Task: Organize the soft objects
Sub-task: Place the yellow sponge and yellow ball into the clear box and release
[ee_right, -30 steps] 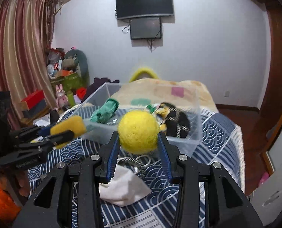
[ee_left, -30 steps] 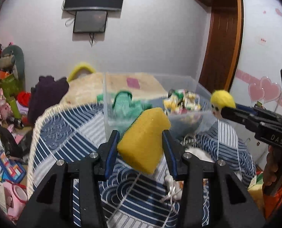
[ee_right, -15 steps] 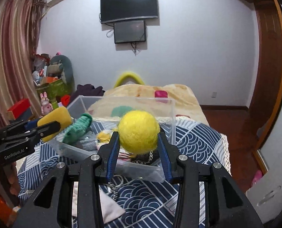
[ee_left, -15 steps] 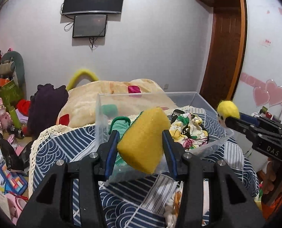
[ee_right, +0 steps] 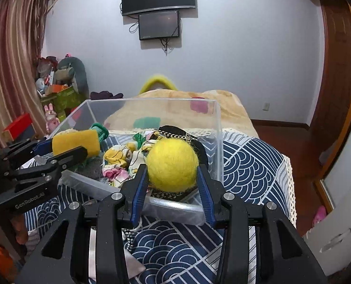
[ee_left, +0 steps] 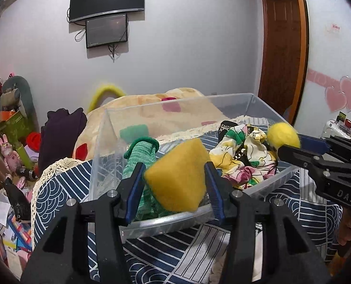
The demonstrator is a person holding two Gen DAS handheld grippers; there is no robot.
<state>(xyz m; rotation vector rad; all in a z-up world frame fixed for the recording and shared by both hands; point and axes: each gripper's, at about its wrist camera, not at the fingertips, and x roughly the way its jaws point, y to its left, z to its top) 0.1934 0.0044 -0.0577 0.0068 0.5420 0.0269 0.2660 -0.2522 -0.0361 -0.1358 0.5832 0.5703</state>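
The left gripper point(ee_left: 174, 187) is clamping a yellow sponge point(ee_left: 177, 177) between its blue-padded fingers, holding it over the near edge of a clear plastic bin point(ee_left: 265, 105). The right gripper point(ee_right: 173, 182) is squeezing a fuzzy yellow ball point(ee_right: 173, 164) in the same way, and it is hanging over the bin's near right corner. From the left wrist view the ball point(ee_left: 283, 135) is showing at the right side of the bin, pinched at the tip of the other tool; from the right wrist view the sponge point(ee_right: 77, 140) is showing at the bin's left side.

Inside the bin a green knitted piece point(ee_left: 141, 151) is standing up at the left, and a crumpled floral cloth point(ee_left: 244, 151) is lying to the right of it, with something dark under it. The bin is sitting on a blue and white patterned bedspread point(ee_right: 248, 163). Beyond it a cream blanket point(ee_left: 151, 104) is piled up, and two dark screens point(ee_right: 159, 7) are hanging on the wall behind
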